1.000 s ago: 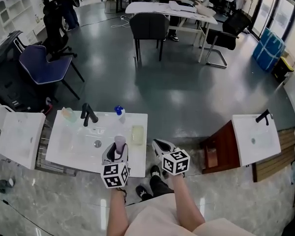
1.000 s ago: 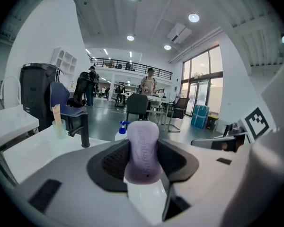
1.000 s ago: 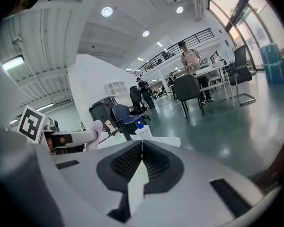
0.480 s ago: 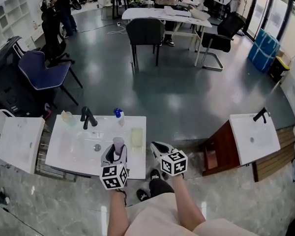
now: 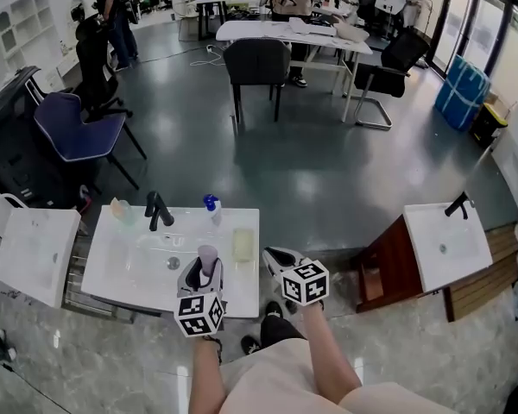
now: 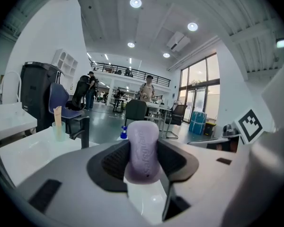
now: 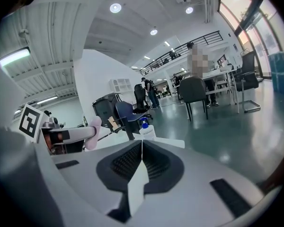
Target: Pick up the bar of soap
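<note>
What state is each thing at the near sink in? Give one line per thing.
bar of soap: clamped on end between the left gripper's jaws.
left gripper: shut on the bar of soap.
right gripper: shut, empty.
faucet: no running water seen.
pump bottle: upright on the counter.
pale yellow pad: lying flat on the counter.
cup: upright, left of the faucet.

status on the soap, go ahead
Left gripper shut on the bar of soap, over the sink's front edge. Right gripper shut, empty, just right of the sink. Nothing in the way.
</note>
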`<state>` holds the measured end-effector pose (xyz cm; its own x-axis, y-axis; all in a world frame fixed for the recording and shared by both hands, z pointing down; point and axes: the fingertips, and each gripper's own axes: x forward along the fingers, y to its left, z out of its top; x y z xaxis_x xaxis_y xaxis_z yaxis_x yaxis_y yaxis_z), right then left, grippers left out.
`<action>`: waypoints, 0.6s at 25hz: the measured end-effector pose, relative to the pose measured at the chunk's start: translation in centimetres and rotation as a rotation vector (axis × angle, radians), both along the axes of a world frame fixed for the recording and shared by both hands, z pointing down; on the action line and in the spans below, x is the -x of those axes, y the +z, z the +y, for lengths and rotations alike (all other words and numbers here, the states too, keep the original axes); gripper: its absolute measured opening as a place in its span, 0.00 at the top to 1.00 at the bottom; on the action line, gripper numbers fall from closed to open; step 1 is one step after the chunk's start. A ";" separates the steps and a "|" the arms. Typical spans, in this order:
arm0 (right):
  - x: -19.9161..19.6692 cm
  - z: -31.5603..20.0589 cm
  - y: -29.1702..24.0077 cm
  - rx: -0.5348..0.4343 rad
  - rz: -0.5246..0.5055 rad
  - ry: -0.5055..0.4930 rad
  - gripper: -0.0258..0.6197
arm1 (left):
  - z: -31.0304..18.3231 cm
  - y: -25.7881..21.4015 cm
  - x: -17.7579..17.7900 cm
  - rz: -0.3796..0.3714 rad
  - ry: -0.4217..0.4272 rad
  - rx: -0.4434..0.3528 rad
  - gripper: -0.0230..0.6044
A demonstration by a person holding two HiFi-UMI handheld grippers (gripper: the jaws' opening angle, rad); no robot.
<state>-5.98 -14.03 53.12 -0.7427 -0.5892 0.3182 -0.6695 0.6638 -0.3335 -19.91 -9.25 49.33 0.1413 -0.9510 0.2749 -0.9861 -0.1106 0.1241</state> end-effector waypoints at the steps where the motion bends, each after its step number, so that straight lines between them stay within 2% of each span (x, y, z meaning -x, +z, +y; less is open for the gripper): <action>1: 0.1 0.1 0.1 0.001 0.000 -0.002 0.95 | 0.0 0.1 0.1 0.000 0.000 0.000 0.66; 15: -0.4 0.0 1.0 0.033 0.034 0.026 0.95 | -0.3 0.6 -1.0 -0.009 0.032 -0.010 0.66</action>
